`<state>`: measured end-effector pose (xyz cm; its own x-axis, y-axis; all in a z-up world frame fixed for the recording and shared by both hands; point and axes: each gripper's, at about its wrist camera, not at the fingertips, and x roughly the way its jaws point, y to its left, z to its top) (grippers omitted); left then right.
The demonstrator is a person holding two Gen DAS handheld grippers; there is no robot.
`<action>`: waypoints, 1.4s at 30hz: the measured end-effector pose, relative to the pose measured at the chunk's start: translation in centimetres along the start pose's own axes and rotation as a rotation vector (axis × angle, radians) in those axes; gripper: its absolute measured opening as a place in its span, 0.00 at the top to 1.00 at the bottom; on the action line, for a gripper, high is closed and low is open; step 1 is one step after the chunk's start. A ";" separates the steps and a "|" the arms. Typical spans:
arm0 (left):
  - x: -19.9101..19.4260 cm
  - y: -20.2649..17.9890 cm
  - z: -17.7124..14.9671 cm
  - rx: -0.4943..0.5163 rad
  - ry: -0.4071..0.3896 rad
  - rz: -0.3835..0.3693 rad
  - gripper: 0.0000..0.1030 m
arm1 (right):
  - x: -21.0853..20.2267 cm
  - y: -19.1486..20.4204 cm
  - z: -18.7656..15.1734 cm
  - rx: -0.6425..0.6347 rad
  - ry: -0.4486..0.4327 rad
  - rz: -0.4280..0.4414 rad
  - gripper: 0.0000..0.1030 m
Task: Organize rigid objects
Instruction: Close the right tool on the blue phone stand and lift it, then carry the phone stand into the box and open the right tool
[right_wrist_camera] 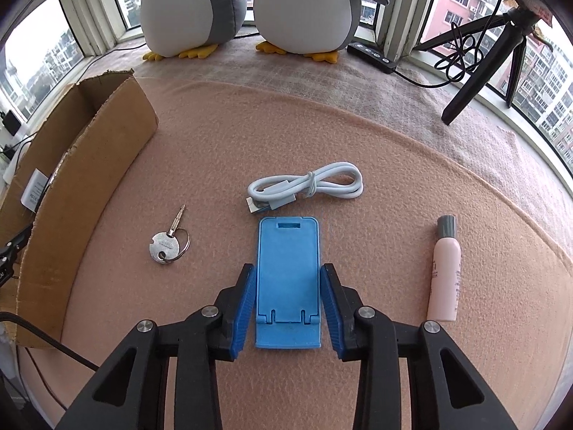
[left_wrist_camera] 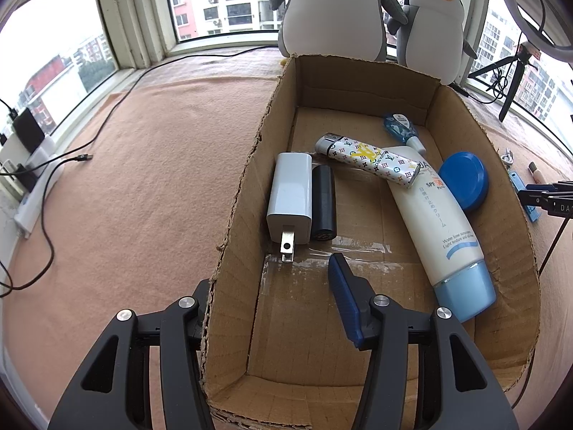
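Right gripper (right_wrist_camera: pixel 288 308) spread wide, straddling blue phone stand (right_wrist_camera: pixel 288 279); left gripper (left_wrist_camera: pixel 275 308) wide apart astride box wall (left_wrist_camera: pixel 236 222), empty.

Heads up, your left gripper's (left_wrist_camera: pixel 275 304) left finger is hidden behind the brown cardboard box wall (left_wrist_camera: pixel 232 222). The patterned lighter (left_wrist_camera: pixel 369 161) covers part of the white sunscreen tube's (left_wrist_camera: pixel 440 222) label. From the right wrist, that box (right_wrist_camera: pixel 71 179) hides most of the white charger plug (right_wrist_camera: pixel 34 190), and the two plush penguins (right_wrist_camera: pixel 250 7) lose their heads to the top edge.
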<state>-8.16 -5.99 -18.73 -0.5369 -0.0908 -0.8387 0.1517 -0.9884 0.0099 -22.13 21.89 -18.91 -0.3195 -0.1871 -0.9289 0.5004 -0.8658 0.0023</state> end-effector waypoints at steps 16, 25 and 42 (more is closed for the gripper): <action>0.0 0.1 0.0 0.003 -0.002 0.000 0.48 | -6.5 3.1 -0.7 0.041 -0.163 0.038 0.68; 0.0 0.1 0.0 0.002 -0.002 0.001 0.48 | -9.6 9.2 2.3 -0.060 -0.256 0.125 0.68; 0.1 0.0 0.1 -0.001 -0.003 -0.001 0.48 | -6.0 17.5 5.3 -0.151 -0.210 0.212 0.68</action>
<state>-8.24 -6.01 -18.74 -0.5391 -0.0902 -0.8374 0.1521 -0.9883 0.0085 -15.74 5.41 -11.34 -0.3466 -0.4610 -0.8169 0.6820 -0.7217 0.1179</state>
